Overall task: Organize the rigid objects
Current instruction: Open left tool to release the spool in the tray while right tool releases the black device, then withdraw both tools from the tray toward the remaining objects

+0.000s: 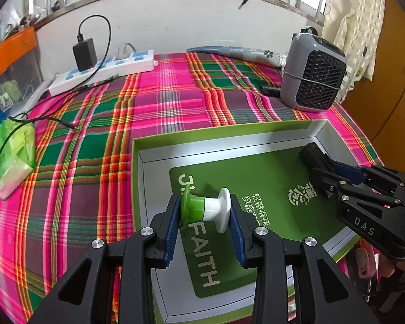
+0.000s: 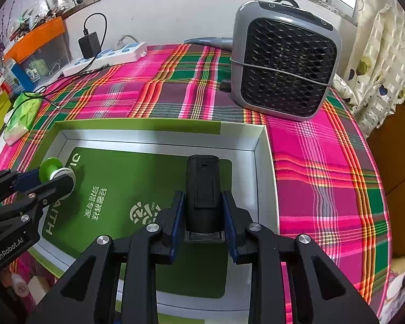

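Over the open green box (image 1: 321, 137) on the plaid-covered counter (image 1: 100, 140), both grippers hang with something pinched between their fingers. The left gripper (image 1: 205, 212) grasps a green-and-white spool-shaped piece (image 1: 205, 208) crosswise, its blue pads pressing on the green flange at one end and the white flange at the other; the piece sits above the left part of the green card (image 1: 256, 189) that lines the box floor. The right gripper (image 2: 203, 210) is clenched on a black cylindrical device (image 2: 202, 186), gripped by its sides with its length running away from the camera, above the right part of the same card. In the left wrist view this device points toward the box's far right corner. The box has white inner walls and a green rim.

Beyond the box, near its far right corner, stands a grey fan heater (image 2: 284, 62) with a black mesh front. At the far left edge of the counter lies a white power strip (image 1: 102, 70) with a black adapter (image 1: 84, 54) plugged in. A green packet (image 1: 13, 156) lies near the counter's left edge.
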Action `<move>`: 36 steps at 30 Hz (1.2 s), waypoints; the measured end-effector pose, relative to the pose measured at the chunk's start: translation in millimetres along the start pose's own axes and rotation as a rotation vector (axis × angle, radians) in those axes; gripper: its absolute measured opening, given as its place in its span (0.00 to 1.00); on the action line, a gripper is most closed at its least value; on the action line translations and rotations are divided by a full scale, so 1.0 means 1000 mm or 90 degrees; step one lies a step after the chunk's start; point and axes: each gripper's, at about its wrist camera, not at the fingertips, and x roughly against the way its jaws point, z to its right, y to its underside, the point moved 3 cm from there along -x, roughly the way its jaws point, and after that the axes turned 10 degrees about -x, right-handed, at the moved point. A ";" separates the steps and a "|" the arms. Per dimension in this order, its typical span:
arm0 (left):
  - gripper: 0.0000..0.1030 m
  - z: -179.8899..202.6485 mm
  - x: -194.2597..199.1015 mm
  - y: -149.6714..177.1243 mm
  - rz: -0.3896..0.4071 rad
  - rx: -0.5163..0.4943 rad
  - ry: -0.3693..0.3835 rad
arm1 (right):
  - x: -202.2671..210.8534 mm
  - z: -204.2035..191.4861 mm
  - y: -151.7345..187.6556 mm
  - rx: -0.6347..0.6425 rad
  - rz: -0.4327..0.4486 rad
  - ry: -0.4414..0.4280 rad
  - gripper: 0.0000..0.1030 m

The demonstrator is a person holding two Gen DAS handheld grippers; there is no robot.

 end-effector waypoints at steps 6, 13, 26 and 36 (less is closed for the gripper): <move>0.33 -0.002 0.001 0.000 0.004 0.003 0.000 | 0.000 0.001 0.000 -0.003 0.002 -0.006 0.28; 0.35 -0.002 0.006 0.001 0.007 0.006 -0.001 | 0.005 0.000 0.000 -0.007 0.011 -0.017 0.33; 0.39 0.004 0.039 0.011 0.030 0.015 -0.008 | 0.026 0.000 0.003 -0.024 0.040 -0.024 0.42; 0.39 0.007 0.075 0.026 0.054 0.030 -0.016 | 0.060 -0.002 0.018 -0.025 0.066 -0.037 0.42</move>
